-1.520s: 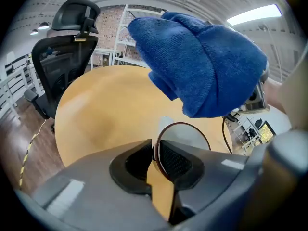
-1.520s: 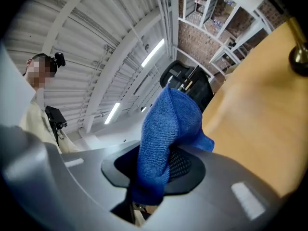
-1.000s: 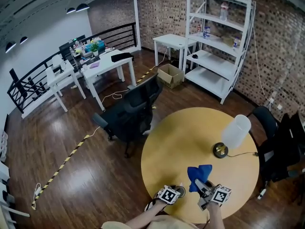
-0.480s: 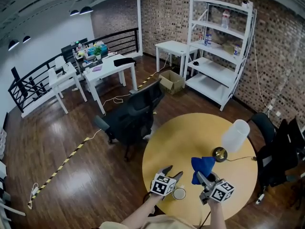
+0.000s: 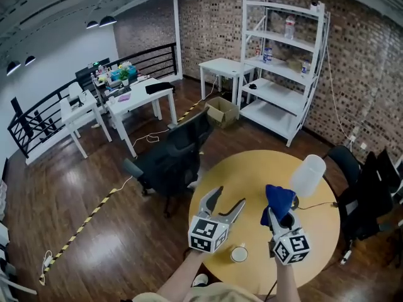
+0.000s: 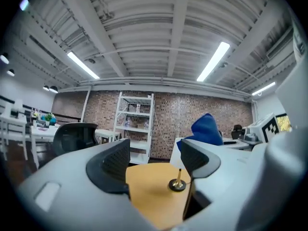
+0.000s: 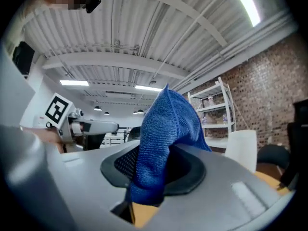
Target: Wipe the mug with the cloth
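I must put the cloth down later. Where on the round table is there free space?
The far half of the table, between the black chair and the lamp, is bare. It is crowded at the near edge around the mug and by the lamp's cable.

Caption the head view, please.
Right gripper holds the blue cloth; left gripper empty, jaws opening; mug stands on the table.

Your cloth (image 5: 279, 198) covers the right gripper's (image 5: 275, 219) jaw tips and most of the lamp base (image 5: 287, 220) toward the counter's (image 5: 239, 175) three o'clock. Bottles (image 5: 289, 27) on the shelf (image 5: 280, 71) at twelve o'clock are too small to identify.
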Motion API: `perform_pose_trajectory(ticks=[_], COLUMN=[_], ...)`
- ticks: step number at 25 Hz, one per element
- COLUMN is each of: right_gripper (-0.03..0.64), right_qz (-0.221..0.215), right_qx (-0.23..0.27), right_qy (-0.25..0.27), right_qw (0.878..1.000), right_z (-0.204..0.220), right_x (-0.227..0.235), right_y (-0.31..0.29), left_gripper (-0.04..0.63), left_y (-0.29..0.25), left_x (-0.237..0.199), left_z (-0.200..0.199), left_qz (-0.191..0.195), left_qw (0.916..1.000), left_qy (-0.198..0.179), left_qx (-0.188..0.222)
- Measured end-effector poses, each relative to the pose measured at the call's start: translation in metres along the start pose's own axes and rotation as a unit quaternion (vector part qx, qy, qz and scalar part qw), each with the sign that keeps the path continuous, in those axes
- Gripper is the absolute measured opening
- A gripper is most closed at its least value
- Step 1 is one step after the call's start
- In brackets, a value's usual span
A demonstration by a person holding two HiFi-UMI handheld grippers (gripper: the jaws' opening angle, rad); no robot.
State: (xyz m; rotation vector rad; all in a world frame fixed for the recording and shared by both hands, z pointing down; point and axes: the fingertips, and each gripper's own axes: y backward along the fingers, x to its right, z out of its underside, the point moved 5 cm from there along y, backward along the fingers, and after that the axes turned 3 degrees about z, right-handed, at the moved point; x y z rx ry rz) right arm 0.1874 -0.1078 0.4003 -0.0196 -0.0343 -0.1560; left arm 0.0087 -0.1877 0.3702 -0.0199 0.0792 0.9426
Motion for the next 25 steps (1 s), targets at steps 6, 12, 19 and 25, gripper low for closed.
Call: perform_pose_trajectory(ticks=[6,12,19,25], right_gripper=[0.129,0.129,0.129,0.129], right_qz=[0.052,0.075,0.112,0.12], right_qx=[0.002,0.011,0.032,0.029], right_qy=[0.003,0.023,0.015,0.025], right_qw=[0.999,0.997,0.993,0.992], right_z=[-0.006,-0.017,-0.031,-0.032], right_x=[0.006,0.014,0.029,0.038], right_y=[0.017,0.027,0.04,0.047], left_gripper=[0.314,0.314,0.308,0.301], left_y=[0.004,-0.006,-0.017,-0.028], left_x=[0.005,0.012,0.021,0.028], left_z=[-0.006,-0.003,-0.008,-0.012], left_qz=[-0.007,0.007,-0.002,-0.014], left_qw=[0.9994,0.9997,0.9983,0.9971], left_qy=[-0.031,-0.019,-0.055,-0.072], left_qx=[0.014,0.014,0.017,0.023])
